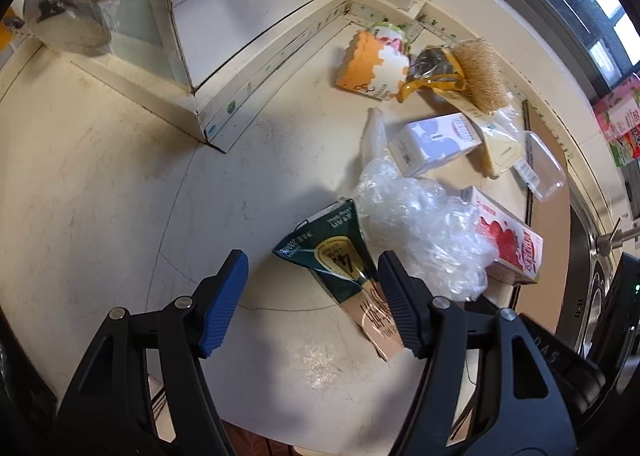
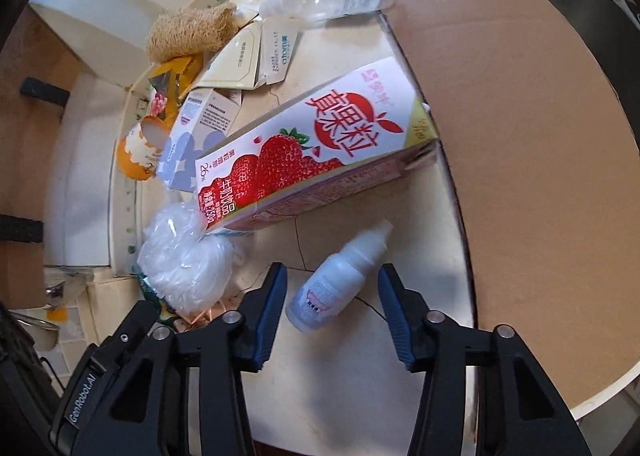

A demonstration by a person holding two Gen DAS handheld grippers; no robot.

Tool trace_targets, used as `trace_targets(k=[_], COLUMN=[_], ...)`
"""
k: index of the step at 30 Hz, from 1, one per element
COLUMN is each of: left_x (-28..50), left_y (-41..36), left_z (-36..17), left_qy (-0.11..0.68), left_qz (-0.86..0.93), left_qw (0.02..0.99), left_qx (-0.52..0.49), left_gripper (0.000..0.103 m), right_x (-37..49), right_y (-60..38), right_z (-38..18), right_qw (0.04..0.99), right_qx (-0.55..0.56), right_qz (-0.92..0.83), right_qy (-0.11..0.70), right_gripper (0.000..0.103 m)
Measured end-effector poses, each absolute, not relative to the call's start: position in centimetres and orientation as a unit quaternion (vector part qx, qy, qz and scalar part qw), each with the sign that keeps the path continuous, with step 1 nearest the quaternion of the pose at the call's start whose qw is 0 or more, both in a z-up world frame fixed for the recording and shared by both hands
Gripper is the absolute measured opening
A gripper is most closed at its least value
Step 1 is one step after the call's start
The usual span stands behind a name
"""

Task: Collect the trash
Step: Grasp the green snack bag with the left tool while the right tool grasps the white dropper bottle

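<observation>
Both claws, left and right, gape; three cartons, one small white bottle

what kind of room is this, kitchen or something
Most likely a kitchen counter: a pale stone worktop beside a steel sink, littered with a strawberry milk carton and a loofah scrubber.
</observation>
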State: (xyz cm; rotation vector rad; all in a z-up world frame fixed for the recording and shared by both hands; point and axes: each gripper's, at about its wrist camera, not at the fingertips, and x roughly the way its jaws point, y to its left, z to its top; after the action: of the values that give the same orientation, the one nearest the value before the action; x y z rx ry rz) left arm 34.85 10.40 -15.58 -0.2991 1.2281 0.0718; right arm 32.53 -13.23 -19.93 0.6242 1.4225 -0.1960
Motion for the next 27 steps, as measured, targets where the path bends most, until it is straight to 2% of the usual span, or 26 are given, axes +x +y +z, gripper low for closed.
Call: trace_targets(k=[4,27], left_x=[35.2,36.1], left_y=[10.6,9.0], left_z=[-16.3,-17.9], left_qy=[0.583,0.623], left_qz=[0.04,0.031], left_qw=[0.799,0.766], left_qx=[-0.142,-0.157], left_gripper=[0.064,0.064], right_x=[32.8,29.0], right_y=[-12.1,-12.7], right_z=[-19.9,-16.7], right_qw=[0.714,0.734], right_qx=[0.252,0.259], right_qz=[-0.088,-0.042], right_qy=[0.647,0.626], right_gripper=[0.03,0.025])
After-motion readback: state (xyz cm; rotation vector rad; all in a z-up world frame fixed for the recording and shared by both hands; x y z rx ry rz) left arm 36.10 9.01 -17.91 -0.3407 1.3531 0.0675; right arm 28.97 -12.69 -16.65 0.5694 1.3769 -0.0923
